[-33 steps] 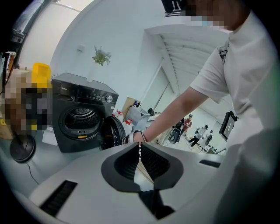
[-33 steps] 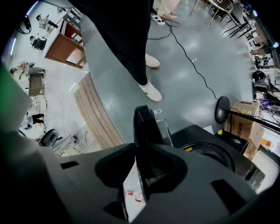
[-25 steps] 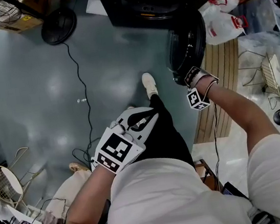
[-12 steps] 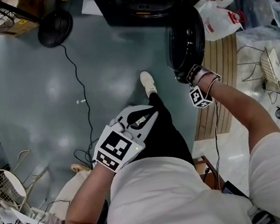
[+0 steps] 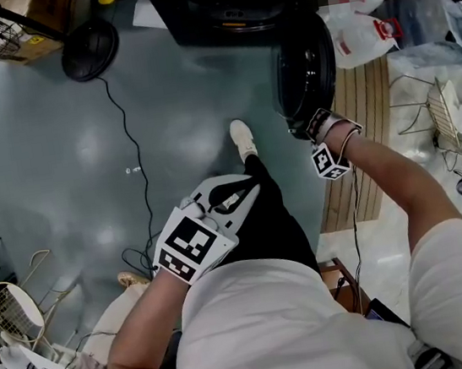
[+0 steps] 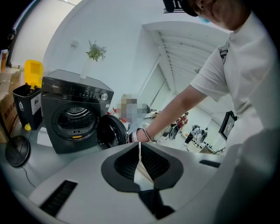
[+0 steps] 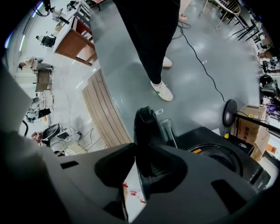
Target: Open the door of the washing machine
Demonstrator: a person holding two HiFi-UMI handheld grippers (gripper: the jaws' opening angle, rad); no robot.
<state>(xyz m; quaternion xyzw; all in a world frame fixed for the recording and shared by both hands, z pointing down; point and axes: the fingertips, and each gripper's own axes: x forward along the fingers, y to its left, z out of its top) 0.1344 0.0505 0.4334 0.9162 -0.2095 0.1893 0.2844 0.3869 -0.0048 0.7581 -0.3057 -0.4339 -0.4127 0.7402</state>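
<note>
Black and glossy, the round door (image 5: 307, 70) stands swung out at 1 o'clock in the head view, with the dark washer (image 5: 223, 6) at 12. The right gripper (image 5: 310, 128) sits at the door's lower rim. The left gripper (image 5: 235, 198) hangs well apart, by the thigh.

Left gripper view: jaws pressed together, nothing between; washer at 9 o'clock.

Right gripper view: jaws clamp the door's curved edge, which runs towards 12.

Judgement: the door is largely open, and any further swing falls to the right gripper.
</note>
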